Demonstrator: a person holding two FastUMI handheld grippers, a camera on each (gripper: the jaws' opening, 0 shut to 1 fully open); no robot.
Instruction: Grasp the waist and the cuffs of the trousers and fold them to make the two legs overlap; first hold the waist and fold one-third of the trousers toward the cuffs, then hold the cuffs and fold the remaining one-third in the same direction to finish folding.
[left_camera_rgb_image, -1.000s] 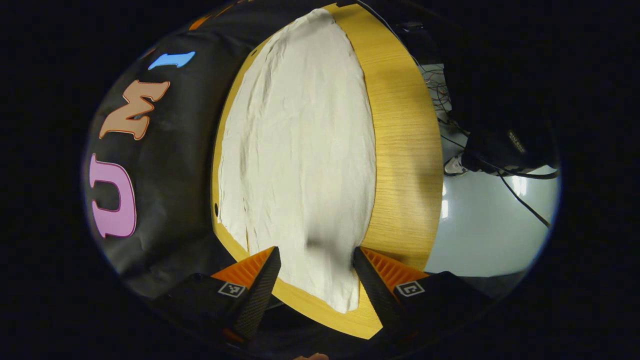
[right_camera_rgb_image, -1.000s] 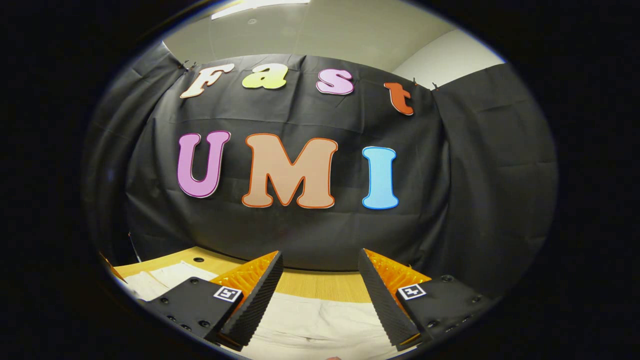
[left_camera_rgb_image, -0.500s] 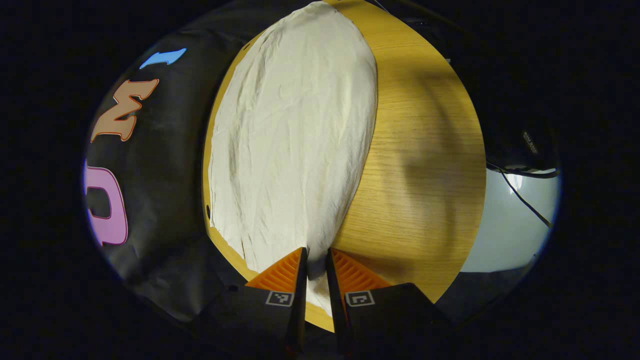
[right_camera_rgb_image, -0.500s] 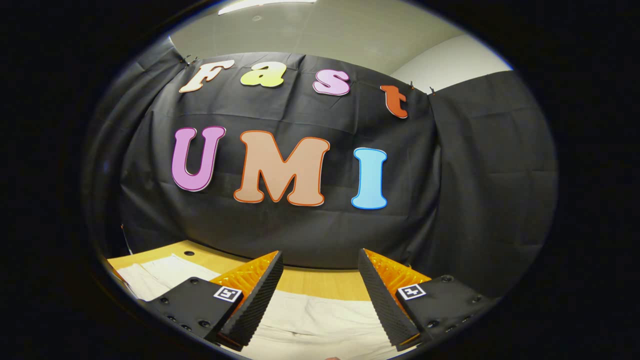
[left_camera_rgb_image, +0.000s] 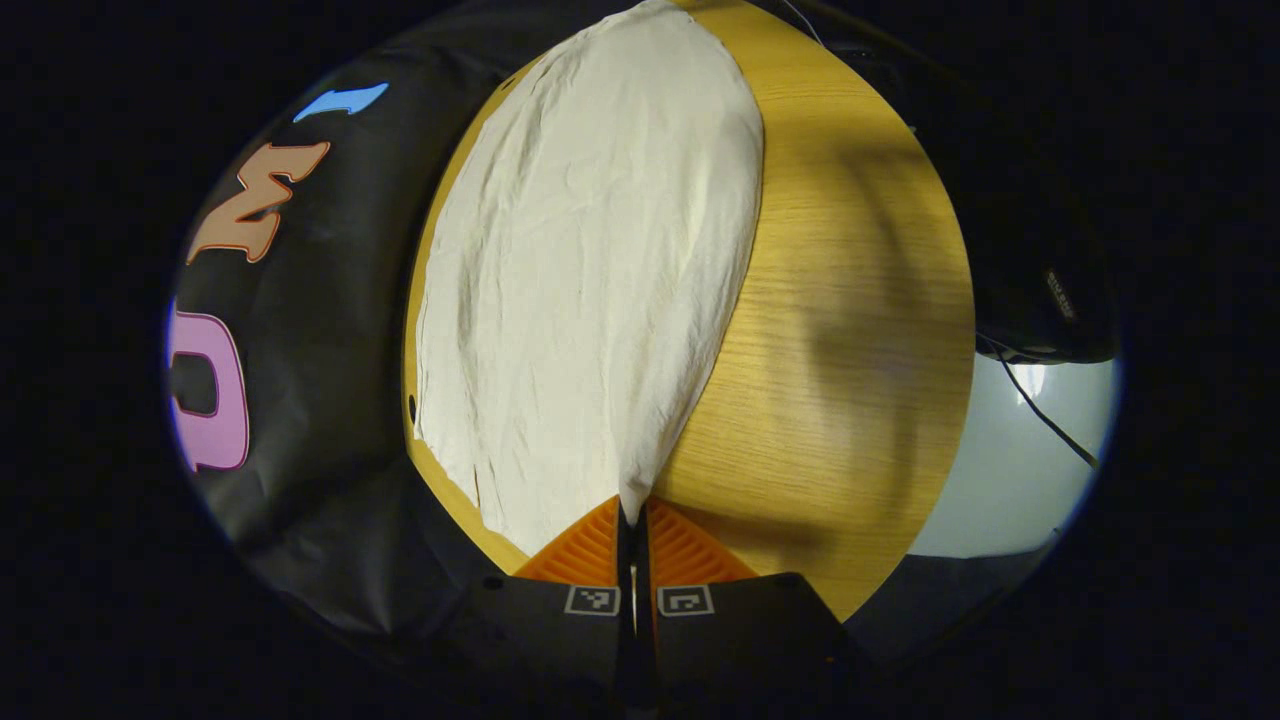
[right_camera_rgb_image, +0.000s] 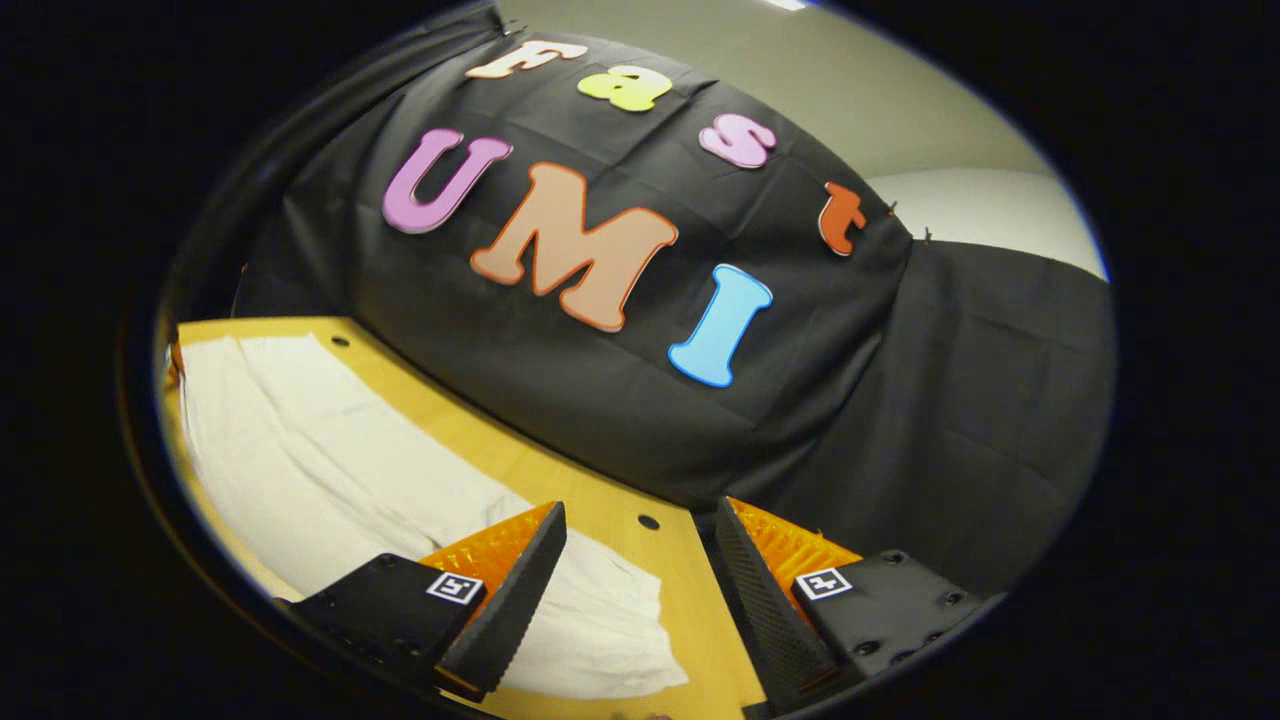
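Note:
Cream-white trousers (left_camera_rgb_image: 590, 280) lie spread flat along the wooden table (left_camera_rgb_image: 830, 330), stretching away from me in the left gripper view. My left gripper (left_camera_rgb_image: 633, 520) is shut on the near corner of the trousers, and the cloth rises to a point between its fingers. In the right gripper view the trousers (right_camera_rgb_image: 330, 450) run from the far left to an end near the fingers. My right gripper (right_camera_rgb_image: 635, 575) is open above that end and the table (right_camera_rgb_image: 690, 620), holding nothing.
The black booth cloth (right_camera_rgb_image: 650, 400) hangs close behind the table's far edge. Small holes (right_camera_rgb_image: 648, 521) dot the tabletop near that edge. Beyond the table's side lie a pale floor (left_camera_rgb_image: 1000, 470) and dark cables (left_camera_rgb_image: 1045, 420).
My left gripper went from open over the trousers' near end to shut on its corner. My right gripper tilted and swung, bringing the trousers' length into its view; it stays open.

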